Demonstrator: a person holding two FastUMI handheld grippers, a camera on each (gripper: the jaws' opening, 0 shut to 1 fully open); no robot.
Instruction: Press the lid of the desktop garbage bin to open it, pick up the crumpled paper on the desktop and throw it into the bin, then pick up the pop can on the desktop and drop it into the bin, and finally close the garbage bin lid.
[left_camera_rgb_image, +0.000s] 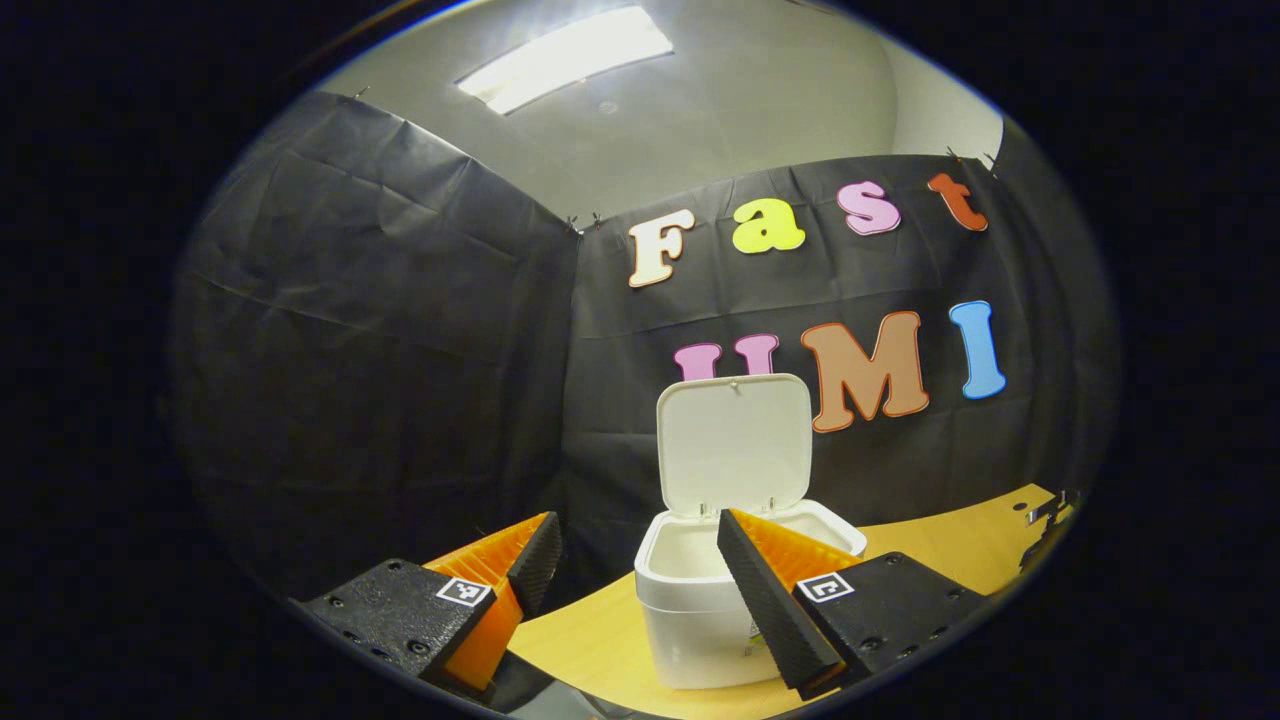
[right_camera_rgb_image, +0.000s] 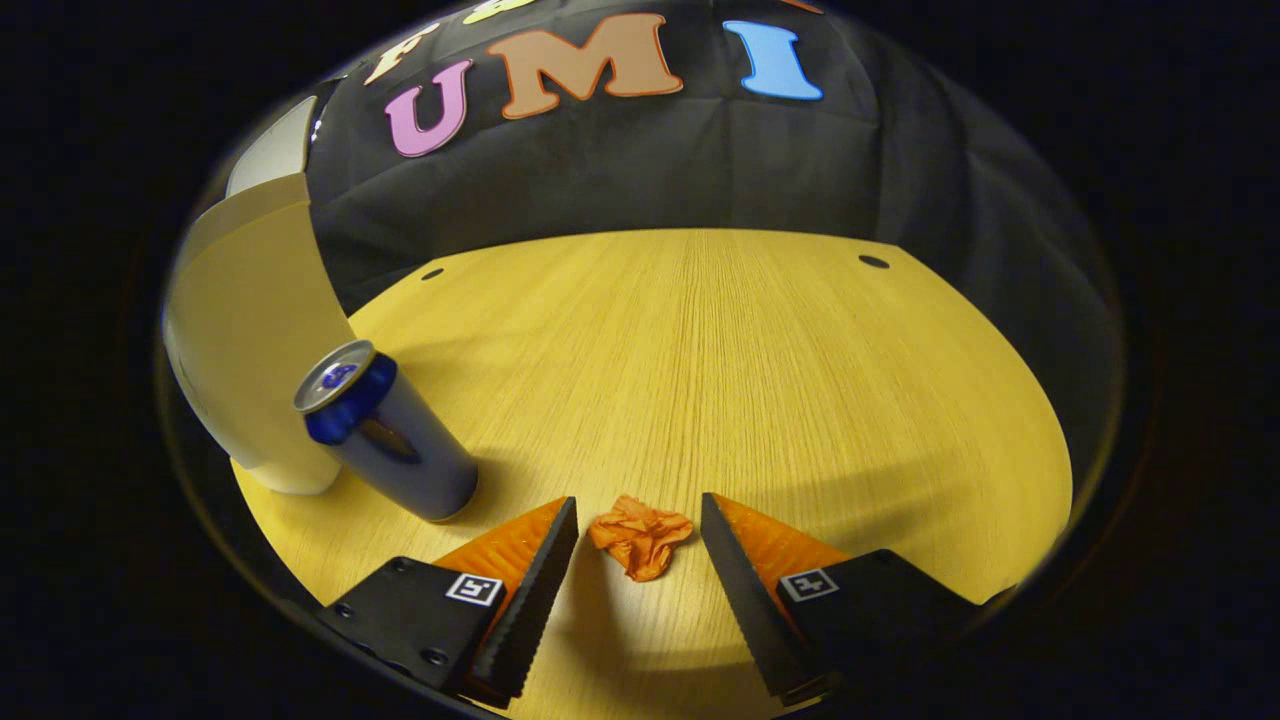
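bin (left_camera_rgb_image: 700, 610): white body, white lid (left_camera_rgb_image: 735, 445), plain, no pattern. crumpled paper (right_camera_rgb_image: 640, 538): orange, at 6 o'clock in right gripper view. pop can (right_camera_rgb_image: 395, 445): grey-blue body, deep blue band under a silver top, at 9 o'clock. table (right_camera_rgb_image: 750, 380): yellow wood with fine straight grain, two dark round holes around 11 and 1 o'clock.

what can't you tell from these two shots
- Bin inside: in the left gripper view its near wall and the left gripper's finger hide the bottom.
- Bin in the right gripper view: cut off by the left edge, and the can covers part of it.
- Paper: lies between the open right gripper's fingers; whether they touch it is unclear.
- Can label: too distorted.
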